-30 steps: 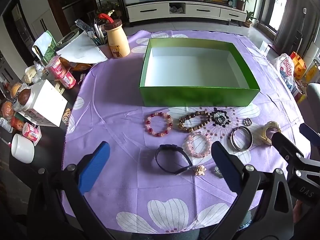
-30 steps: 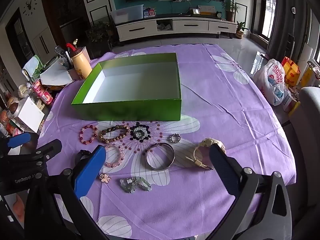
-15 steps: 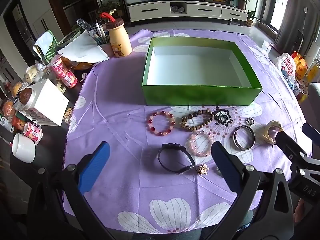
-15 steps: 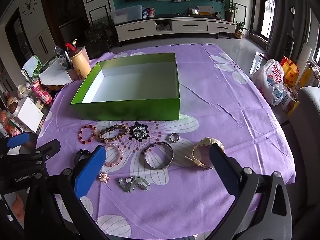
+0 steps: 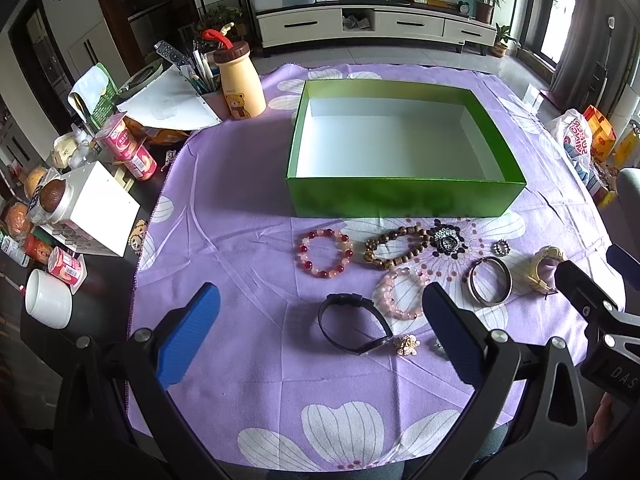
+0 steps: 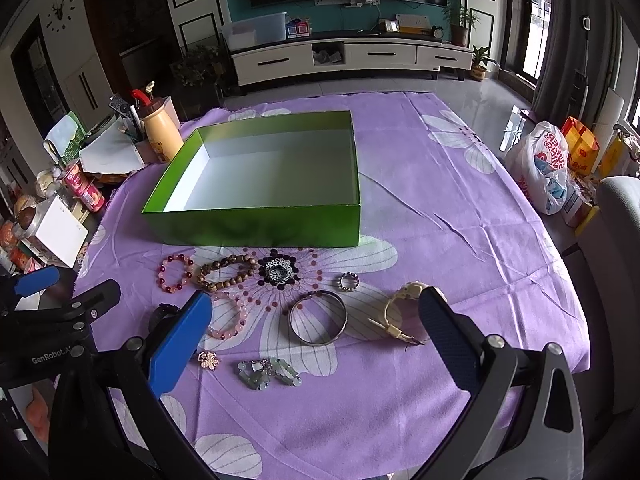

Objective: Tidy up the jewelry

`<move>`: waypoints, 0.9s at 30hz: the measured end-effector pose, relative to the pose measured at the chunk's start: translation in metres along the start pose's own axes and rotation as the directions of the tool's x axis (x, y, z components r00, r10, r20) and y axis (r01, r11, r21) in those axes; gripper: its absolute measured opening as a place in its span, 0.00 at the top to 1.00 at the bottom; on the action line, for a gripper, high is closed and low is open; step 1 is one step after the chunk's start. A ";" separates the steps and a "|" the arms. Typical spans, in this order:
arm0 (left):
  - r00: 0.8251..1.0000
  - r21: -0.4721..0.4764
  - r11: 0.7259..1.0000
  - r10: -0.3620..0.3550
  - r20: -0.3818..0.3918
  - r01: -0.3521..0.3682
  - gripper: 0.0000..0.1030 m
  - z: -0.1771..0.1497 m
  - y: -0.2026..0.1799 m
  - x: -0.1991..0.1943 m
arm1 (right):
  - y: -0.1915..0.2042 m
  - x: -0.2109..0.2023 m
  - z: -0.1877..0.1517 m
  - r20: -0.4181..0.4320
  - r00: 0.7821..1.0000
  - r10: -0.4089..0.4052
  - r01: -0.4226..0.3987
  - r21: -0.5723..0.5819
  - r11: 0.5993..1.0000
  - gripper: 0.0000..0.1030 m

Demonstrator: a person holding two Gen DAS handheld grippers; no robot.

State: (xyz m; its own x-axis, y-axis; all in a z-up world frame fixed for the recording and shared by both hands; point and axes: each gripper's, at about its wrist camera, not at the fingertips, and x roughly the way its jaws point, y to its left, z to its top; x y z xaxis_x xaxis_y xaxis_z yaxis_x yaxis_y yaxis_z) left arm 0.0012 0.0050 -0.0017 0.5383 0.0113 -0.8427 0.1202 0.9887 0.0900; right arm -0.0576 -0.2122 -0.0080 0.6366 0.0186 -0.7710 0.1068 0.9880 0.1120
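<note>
An empty green box [image 5: 404,198] [image 6: 256,224] with a white inside stands on the purple flowered cloth. In front of it lie a red bead bracelet [image 5: 325,253] [image 6: 175,273], a brown wooden bead bracelet [image 5: 394,249] [image 6: 226,271], a pink bead bracelet [image 5: 402,294] [image 6: 230,318], a black band [image 5: 354,324], a silver bangle [image 5: 491,286] [image 6: 318,317], a cream watch [image 5: 545,266] [image 6: 402,312], a small ring [image 6: 349,281], a gold flower brooch [image 5: 406,345] [image 6: 209,360] and jade pieces [image 6: 268,373]. My left gripper [image 5: 320,340] hangs open near the black band. My right gripper [image 6: 316,340] is open near the bangle.
Clutter fills the table's left side: a yellow bear bottle [image 5: 240,84], pens, papers, a white carton [image 5: 94,210], red cans and a white mug [image 5: 48,298]. A plastic bag [image 6: 546,166] and a grey chair [image 6: 616,248] stand to the right.
Both grippers have drifted slightly back and left, so the box and jewelry sit a little further right and lower in the left wrist view. Nothing was taken hold of.
</note>
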 end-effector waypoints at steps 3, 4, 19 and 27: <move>1.000 0.000 1.000 -0.007 -0.001 0.007 0.02 0.000 0.000 0.000 | 0.000 0.000 0.000 -0.001 1.000 0.001 -0.001 0.000 1.000 0.01; 1.000 0.000 1.000 -0.006 -0.002 0.006 0.02 0.000 -0.001 0.000 | -0.001 0.000 0.000 0.001 1.000 -0.002 0.002 0.002 1.000 0.01; 1.000 0.012 1.000 -0.023 0.000 0.023 0.02 -0.001 -0.003 0.003 | -0.003 0.003 0.000 0.000 1.000 -0.002 0.002 0.014 1.000 0.01; 1.000 0.010 1.000 -0.030 -0.005 0.030 0.02 -0.003 -0.004 0.005 | -0.004 0.003 -0.001 0.000 1.000 -0.003 0.003 0.015 1.000 0.01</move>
State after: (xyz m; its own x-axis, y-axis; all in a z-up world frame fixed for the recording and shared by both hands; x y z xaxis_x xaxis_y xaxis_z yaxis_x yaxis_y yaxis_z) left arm 0.0006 0.0021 -0.0078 0.5307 -0.0176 -0.8474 0.1444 0.9870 0.0700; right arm -0.0569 -0.2155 -0.0119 0.6363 0.0158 -0.7713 0.1203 0.9855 0.1194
